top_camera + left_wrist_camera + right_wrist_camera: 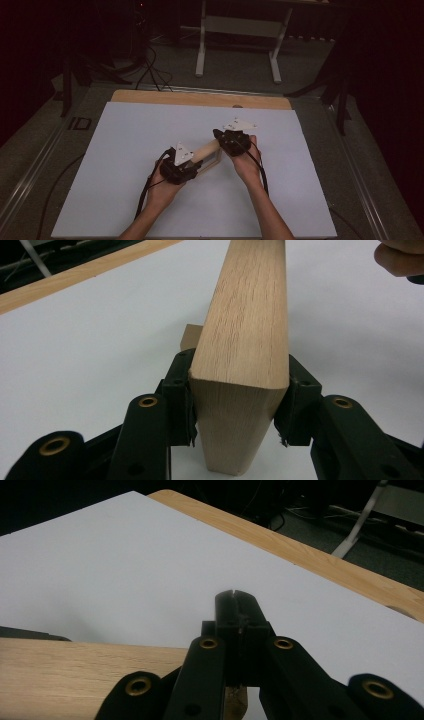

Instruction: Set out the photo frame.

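- The wooden bar sits near the middle of the white table sheet, its long axis running from near-left up to far-right, bridging the two grippers.
- The left gripper holds the bar's near-left end: in the left gripper view its pads press on both side faces of the squared wooden bar, which runs straight away from the jaws.
- The right gripper sits at the far-right end of the bar. In the right gripper view its jaws are fully closed with their tips together; the bar passes low and to the left of them, and whether anything is pinched below I cannot tell.
- A smaller wooden piece lies beneath the bar, on the sheet.
- Judging from this, any coming move turns on the bar's diagonal line: the left hand carries its near end, and the right hand is closer to the far end.
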`<state>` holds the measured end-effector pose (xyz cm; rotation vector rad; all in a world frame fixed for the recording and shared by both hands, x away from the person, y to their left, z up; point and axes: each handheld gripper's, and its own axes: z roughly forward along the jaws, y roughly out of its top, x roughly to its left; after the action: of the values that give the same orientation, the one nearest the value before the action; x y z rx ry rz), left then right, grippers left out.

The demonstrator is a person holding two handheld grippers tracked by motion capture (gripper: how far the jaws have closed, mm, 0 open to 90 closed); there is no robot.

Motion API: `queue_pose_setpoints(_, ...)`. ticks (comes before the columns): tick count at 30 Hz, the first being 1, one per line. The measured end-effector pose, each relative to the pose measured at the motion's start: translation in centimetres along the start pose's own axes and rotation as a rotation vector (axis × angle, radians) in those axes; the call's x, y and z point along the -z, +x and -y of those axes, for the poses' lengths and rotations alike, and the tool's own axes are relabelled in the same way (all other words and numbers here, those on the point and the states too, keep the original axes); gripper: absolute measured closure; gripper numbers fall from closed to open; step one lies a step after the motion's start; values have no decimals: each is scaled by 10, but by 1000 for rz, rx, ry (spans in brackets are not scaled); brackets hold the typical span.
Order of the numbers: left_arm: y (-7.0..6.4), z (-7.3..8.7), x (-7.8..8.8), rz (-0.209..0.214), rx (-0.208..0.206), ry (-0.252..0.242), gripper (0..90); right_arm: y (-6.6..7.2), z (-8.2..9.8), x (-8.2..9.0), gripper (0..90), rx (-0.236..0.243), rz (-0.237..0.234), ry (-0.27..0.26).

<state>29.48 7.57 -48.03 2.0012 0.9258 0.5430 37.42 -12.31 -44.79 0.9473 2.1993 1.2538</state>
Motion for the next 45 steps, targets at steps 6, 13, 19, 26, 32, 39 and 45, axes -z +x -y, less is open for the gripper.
queue_pose_setpoints(6,2,0,0,-8,4,0,578,0,1,2,900,-8,0,-5)
queue_pose_setpoints(13,3,1,0,-14,10,-2,575,-1,4,4,900,-16,-2,-10)
queue_pose_setpoints(19,4,1,0,-12,11,-5,568,2,4,6,900,11,18,-3)
queue_pose_setpoints(26,5,1,0,-17,10,-3,557,3,4,8,900,-2,21,0)
queue_pose_setpoints(32,7,1,0,-16,19,-4,544,4,4,9,900,3,29,8)
queue_pose_setpoints(39,9,1,0,-19,23,-4,531,4,5,11,900,-1,28,14)
queue_pose_setpoints(45,11,1,0,-17,24,-3,528,4,5,12,900,-7,31,12)
